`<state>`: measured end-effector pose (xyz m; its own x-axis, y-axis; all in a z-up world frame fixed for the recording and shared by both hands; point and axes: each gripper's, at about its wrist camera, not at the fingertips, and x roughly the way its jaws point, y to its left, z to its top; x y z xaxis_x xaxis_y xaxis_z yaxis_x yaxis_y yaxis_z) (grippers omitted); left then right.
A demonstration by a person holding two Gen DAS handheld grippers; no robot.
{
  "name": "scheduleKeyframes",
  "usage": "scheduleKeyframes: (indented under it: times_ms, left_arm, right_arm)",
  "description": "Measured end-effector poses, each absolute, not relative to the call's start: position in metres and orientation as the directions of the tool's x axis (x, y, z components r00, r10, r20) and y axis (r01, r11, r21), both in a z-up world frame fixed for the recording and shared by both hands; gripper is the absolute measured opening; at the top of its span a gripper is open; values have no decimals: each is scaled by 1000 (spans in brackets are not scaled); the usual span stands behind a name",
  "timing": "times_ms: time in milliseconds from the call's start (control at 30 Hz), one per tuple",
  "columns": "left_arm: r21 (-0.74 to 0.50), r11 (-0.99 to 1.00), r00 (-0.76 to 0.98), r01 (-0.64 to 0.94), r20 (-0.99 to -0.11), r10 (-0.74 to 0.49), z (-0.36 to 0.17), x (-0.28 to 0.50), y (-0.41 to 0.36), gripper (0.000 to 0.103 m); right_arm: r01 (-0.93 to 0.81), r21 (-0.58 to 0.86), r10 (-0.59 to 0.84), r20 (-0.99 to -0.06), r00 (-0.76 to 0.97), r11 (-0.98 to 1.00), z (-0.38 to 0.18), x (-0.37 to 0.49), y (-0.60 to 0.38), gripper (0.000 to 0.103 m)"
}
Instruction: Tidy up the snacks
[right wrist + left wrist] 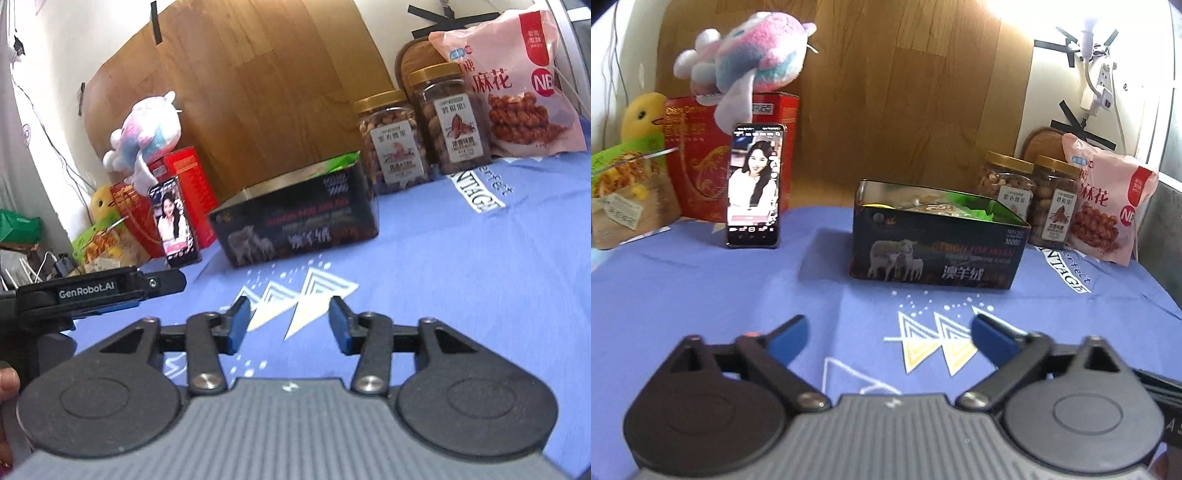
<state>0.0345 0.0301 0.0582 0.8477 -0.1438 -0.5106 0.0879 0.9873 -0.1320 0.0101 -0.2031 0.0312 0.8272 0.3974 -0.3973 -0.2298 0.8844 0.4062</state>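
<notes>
A dark open tin box [938, 243] with sheep printed on its side stands on the blue cloth, with wrapped snacks inside; it also shows in the right wrist view [299, 221]. Two clear nut jars with gold lids [1006, 184] [1054, 199] and a pink snack bag [1108, 206] stand to its right, seen again in the right wrist view [393, 140] [452, 118] [517, 81]. My left gripper [888, 332] is open and empty, in front of the box. My right gripper [290, 321] is open and empty above the cloth.
A phone [755, 184] leans on a red box [701, 155] at the back left, with a plush toy [750, 55] on top. A green snack bag [624, 192] and yellow duck [642, 114] stand far left. A wooden board [905, 92] is behind.
</notes>
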Motion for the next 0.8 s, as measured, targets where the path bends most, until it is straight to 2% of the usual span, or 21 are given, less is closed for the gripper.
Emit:
scheduleKeyframes:
  times_ms: [133,300,633,800]
  left_arm:
    - [-87,994,855,65,-509,-100,55,20,25,103]
    - [-55,997,827,60,-556,-81,48,18,19,103]
    - [2,1000,838,-1,-546,2,44,19,15,103]
    - [-7,1000,827,14,-562,-16,41,21,15,103]
  right_arm:
    - [-231,398,394,-396,829,888,28,-4,-199,61]
    - [-208,402,379,-413,828,892,25,-10,-201,68]
    - [-195,413,378,-425,822,890,24,-7,-200,68]
    - [-191,418,378,-429,820,888,23,-7,-201,68]
